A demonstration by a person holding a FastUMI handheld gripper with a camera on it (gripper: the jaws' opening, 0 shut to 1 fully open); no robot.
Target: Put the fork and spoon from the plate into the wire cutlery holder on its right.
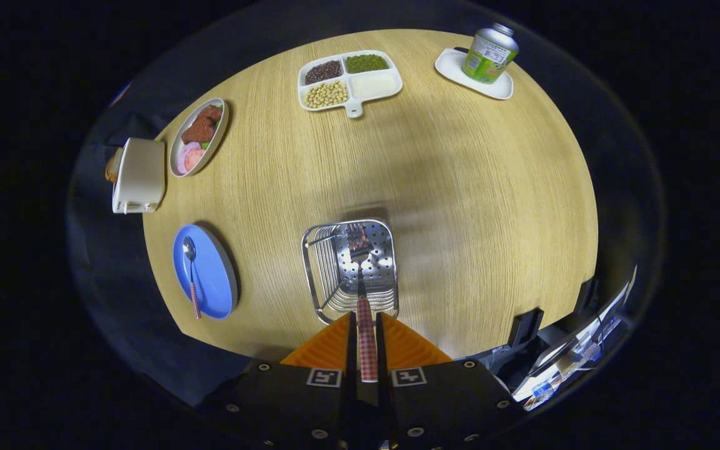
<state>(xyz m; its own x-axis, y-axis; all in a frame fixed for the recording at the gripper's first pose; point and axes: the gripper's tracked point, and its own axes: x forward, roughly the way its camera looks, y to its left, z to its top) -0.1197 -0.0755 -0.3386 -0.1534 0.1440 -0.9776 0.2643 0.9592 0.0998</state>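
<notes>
My gripper [366, 325] is shut on the fork [363, 294] by its red-and-white checked handle, which runs between the fingers. The fork's metal tines point forward and down into the wire cutlery holder [319, 275], which stands directly below and just ahead of the fingers. The spoon [192, 275], with the same checked handle, lies on the blue plate [216, 275] to the left of the holder, bowl away from me.
On the round wooden table [460, 187] stand a white divided dish of beans [349, 78] at the far side, a green can [490, 53] on a white saucer to the far right, an oval dish of food [199, 136] and a white toaster [140, 175] at the left.
</notes>
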